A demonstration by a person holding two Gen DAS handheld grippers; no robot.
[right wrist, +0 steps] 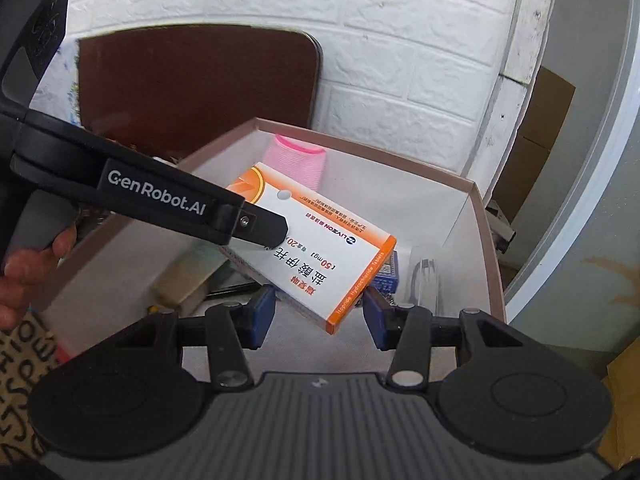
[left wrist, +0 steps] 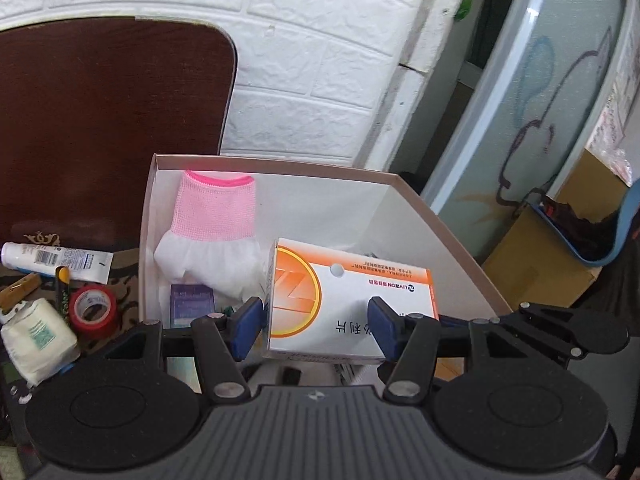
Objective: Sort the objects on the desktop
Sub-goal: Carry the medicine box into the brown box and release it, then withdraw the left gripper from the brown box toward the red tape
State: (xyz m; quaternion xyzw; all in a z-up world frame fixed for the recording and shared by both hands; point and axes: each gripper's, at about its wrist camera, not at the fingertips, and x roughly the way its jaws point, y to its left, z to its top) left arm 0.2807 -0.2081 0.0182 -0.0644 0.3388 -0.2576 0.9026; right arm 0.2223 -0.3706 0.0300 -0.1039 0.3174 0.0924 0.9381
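My left gripper is shut on a white and orange medicine box and holds it over the open cardboard box. The medicine box also shows in the right wrist view, tilted, with the left gripper's black arm reaching in from the left. My right gripper is open and empty; its blue pads stand either side of the medicine box's near corner without touching it. A pink and white glove lies inside the cardboard box.
Left of the cardboard box lie a white tube, red tape roll, a white pouch and a clothespin. A brown chair back and white brick wall stand behind. A blue pack and clear item lie in the box.
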